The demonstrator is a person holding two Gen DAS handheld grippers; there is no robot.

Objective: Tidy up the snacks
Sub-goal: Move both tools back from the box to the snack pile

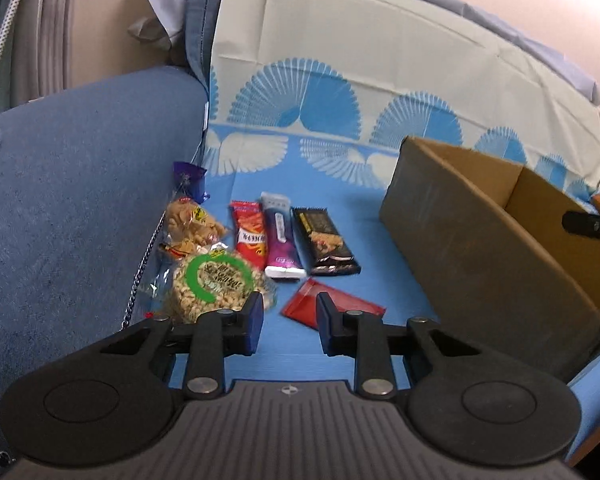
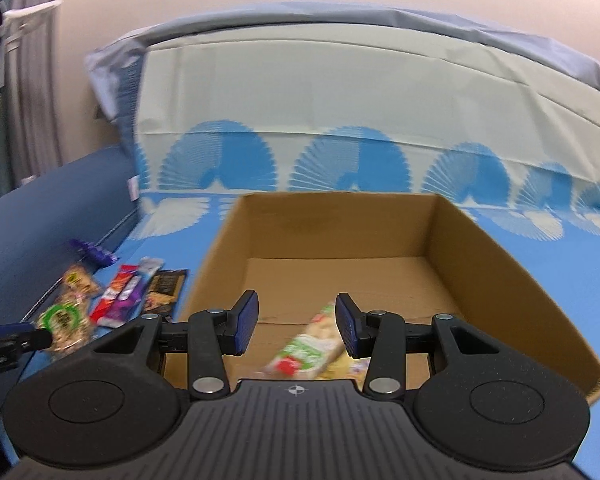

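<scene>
Several snacks lie on the blue cloth in the left wrist view: a round peanut cake with a green ring [image 1: 216, 280], a peanut bag [image 1: 192, 224], an orange-red packet [image 1: 250, 236], a purple bar [image 1: 280, 236], a black bar [image 1: 324, 240] and a flat red packet [image 1: 332, 306]. My left gripper [image 1: 290, 300] is open just short of them, between the peanut cake and the red packet, gripping nothing. My right gripper [image 2: 297, 300] is open over the near side of the cardboard box [image 2: 500, 280]. A blurred green-and-white snack bar [image 2: 312, 348] shows below it in the box.
A blue sofa arm [image 1: 80, 200] rises to the left of the snacks, with a metal chain [image 1: 140, 276] along its foot. A purple wrapper [image 1: 188, 178] lies behind the peanut bag. A fan-patterned cloth [image 1: 380, 60] covers the backrest. The box's tall side wall [image 1: 480, 248] stands to the right of the snacks.
</scene>
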